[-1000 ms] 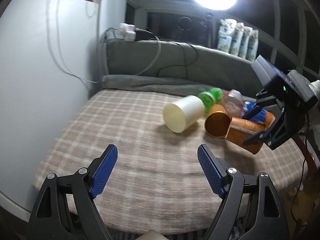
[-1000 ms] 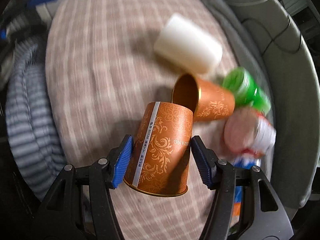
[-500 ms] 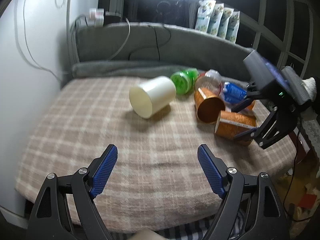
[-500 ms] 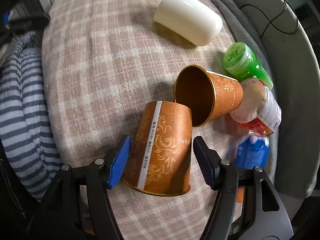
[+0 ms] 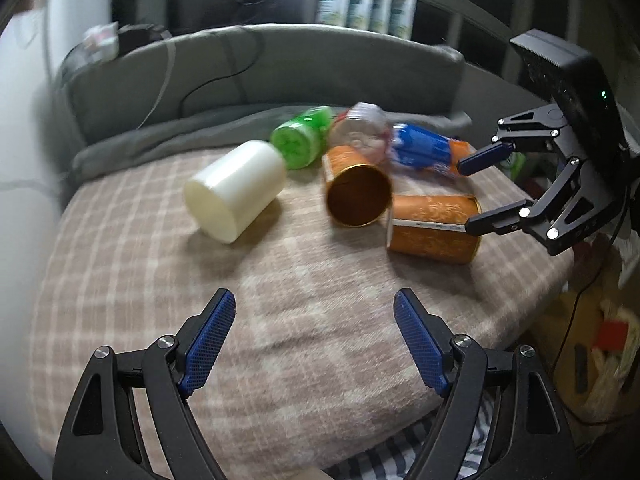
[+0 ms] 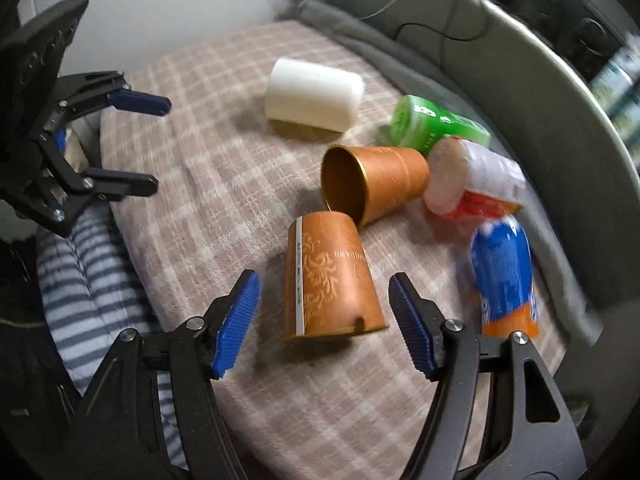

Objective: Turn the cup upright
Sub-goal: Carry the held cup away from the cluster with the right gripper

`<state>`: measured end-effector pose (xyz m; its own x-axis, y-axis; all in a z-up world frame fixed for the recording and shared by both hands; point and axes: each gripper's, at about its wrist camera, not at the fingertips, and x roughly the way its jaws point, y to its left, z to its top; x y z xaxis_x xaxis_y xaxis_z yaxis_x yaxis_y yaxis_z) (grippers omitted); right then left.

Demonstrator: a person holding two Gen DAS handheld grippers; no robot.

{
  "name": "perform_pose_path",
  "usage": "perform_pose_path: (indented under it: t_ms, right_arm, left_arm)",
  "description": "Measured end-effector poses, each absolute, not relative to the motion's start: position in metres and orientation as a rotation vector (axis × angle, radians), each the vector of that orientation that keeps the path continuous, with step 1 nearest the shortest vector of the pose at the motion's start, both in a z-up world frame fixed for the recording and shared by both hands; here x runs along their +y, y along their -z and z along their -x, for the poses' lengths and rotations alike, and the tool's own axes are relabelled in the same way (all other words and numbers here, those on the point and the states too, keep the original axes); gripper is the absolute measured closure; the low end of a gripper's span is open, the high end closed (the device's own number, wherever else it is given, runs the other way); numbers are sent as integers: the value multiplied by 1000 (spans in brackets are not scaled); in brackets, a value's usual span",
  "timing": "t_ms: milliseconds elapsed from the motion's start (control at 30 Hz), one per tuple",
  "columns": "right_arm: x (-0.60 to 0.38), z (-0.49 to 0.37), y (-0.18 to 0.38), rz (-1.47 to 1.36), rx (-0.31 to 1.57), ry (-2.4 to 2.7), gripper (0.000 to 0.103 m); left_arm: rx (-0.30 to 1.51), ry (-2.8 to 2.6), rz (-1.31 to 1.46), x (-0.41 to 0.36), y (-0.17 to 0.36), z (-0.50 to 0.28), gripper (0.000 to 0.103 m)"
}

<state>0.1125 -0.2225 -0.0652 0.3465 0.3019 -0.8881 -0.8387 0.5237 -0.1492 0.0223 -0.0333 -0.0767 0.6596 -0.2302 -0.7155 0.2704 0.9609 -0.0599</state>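
- Two orange cups lie on their sides on the plaid blanket [image 5: 168,280]; the nearer cup [image 6: 330,278] rests between the spread fingers of the right gripper [image 6: 324,320], its rim toward the gripper and its base pointing away.
- Neither blue pad of the right gripper touches that cup; a gap shows on each side, so the jaws stand open around it.
- Just beyond its base lies the second orange cup [image 6: 374,182], open mouth facing back toward the right gripper's left finger side, the two cups touching or nearly so.
- Past the second cup sit a green container [image 6: 434,128] and a red-and-white bottle [image 6: 472,184], with a blue-and-orange bottle [image 6: 504,276] off to the gripper's right.
- Farther ahead and slightly left lies a white cylinder [image 6: 314,94] on its side.
- The left gripper [image 5: 314,336] hovers over bare blanket, jaws wide apart and holding nothing; all the objects are well ahead of it.
- From the left wrist view, the right gripper [image 5: 486,188] is ahead to the right, its fingers at the nearer cup's [image 5: 434,222] rim end.
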Motion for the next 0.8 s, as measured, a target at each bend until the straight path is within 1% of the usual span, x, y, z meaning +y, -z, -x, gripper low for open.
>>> perform_pose_path:
  t_ms: [67,167,400,600,800]
  right_arm:
    - [-228,-99,59,627,943,-787,33]
    - [-247,-94,61,522,953,-738,33]
    - [-284,-84,69,352,959,-622,33]
    - [-311,-64,77,213,959,-563,33]
    - [-332,-40,89,114,953,-500,33]
  left_arm:
    - [802,317,-89,-39,72,-27,26]
    - [807,372,-118,-47,67,-35,27]
    - [802,502,-276,-73,58,-48,28]
    - [786,657,-535,-105,51,-56,28]
    - [791,783,-774,-142,57,-72,27]
